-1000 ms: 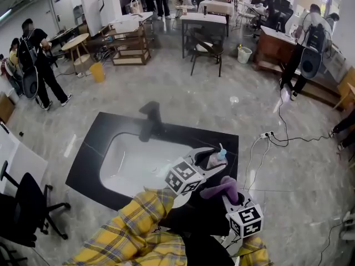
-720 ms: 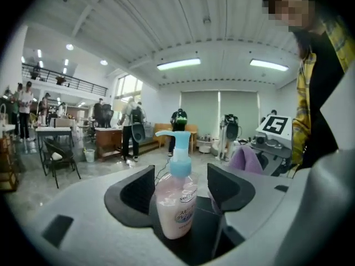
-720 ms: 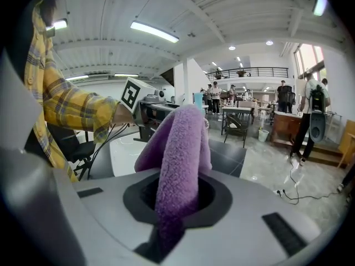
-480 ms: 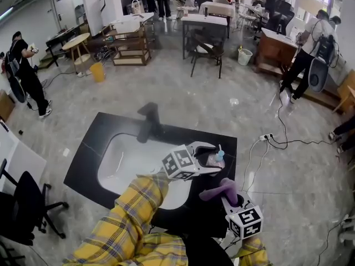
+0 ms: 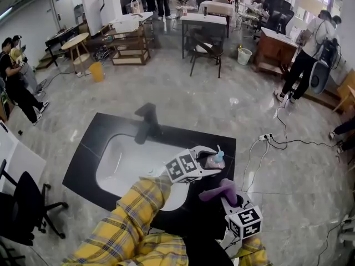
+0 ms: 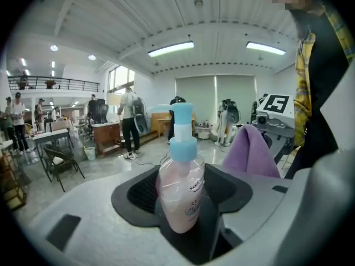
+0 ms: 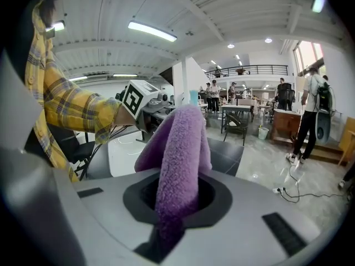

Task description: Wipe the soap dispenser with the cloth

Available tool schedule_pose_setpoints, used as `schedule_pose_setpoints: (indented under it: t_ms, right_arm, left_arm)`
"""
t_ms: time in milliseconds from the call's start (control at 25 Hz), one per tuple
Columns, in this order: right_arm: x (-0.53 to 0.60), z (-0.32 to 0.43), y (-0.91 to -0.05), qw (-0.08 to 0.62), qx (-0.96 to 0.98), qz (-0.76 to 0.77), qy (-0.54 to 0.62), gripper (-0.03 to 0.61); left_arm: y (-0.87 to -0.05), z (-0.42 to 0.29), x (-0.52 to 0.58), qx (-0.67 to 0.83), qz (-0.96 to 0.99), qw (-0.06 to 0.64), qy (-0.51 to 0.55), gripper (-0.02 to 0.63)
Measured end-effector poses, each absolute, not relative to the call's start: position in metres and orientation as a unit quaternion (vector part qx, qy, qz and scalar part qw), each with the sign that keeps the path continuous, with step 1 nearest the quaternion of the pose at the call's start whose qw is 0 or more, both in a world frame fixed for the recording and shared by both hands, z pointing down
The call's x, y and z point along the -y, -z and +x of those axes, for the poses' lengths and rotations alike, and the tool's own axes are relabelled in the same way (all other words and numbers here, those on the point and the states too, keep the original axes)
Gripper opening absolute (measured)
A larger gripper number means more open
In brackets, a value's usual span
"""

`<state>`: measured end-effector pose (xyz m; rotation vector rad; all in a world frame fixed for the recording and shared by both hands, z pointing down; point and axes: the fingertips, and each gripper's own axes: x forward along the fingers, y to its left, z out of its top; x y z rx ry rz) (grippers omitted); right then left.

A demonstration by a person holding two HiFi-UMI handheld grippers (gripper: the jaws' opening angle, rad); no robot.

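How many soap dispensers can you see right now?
1. The soap dispenser is held in the fingers of the left gripper, which have just been closing on it, above the sink counter's right end. The sleeve may hide others.

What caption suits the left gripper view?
Left gripper, jaws just closing tighter, holds the pink soap dispenser; purple cloth at right.

Fuzzy cloth [image 7: 177, 165]; glossy translucent plastic soap dispenser [image 6: 181, 195].
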<state>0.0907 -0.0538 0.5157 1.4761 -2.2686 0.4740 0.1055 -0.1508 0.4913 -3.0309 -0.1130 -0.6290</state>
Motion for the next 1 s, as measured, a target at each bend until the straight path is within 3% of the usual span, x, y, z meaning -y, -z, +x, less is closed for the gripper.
schedule_pose_setpoints:
  t_ms: [1000]
  right_arm:
    - [0.066,0.088,-0.52,0.186,0.815,0.519,-0.18,0.037]
  left_arm:
    - [-0.49,0.112,0.178,-0.107,-0.982,-0.033,0.155,0.255]
